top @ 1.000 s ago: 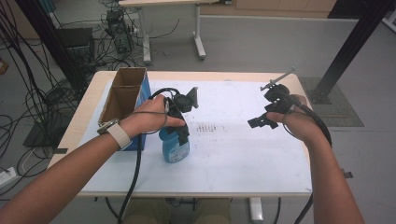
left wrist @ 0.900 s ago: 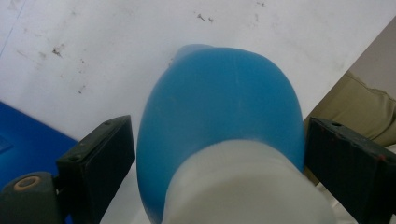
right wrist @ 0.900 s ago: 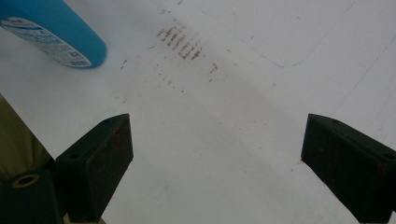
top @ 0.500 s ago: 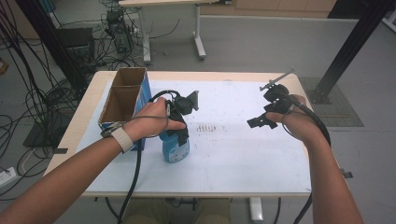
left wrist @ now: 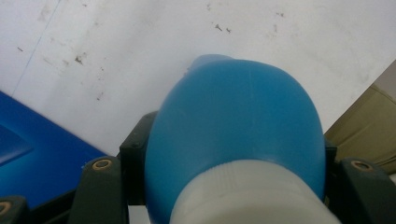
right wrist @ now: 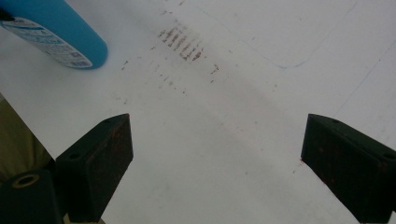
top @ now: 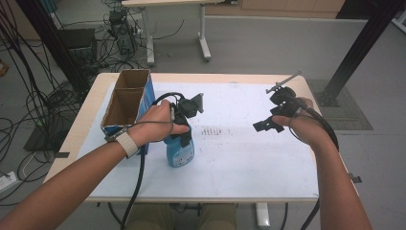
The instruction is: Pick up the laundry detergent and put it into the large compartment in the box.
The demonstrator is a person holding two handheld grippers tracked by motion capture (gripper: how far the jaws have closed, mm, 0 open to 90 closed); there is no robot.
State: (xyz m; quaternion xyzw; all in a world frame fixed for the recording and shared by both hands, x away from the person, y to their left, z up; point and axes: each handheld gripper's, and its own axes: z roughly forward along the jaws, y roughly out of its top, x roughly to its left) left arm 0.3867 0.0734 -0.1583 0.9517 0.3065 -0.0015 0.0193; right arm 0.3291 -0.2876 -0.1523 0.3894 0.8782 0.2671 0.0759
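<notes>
The left gripper has just closed on the blue bottle – jaws clamped at its neck, bottle upright beside the box. The right gripper hangs over the table, jaws wide apart – nothing between them.

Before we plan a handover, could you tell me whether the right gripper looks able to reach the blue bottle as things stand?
Probably yes: the right gripper is open, with bare white table between it and the blue bottle, though the left gripper is already shut on the bottle's neck.

Open white table top stretches across the centre and lower frame between the two hands. At left, an open cardboard box and the upright blue bottle just beside it block passage along that side.
</notes>
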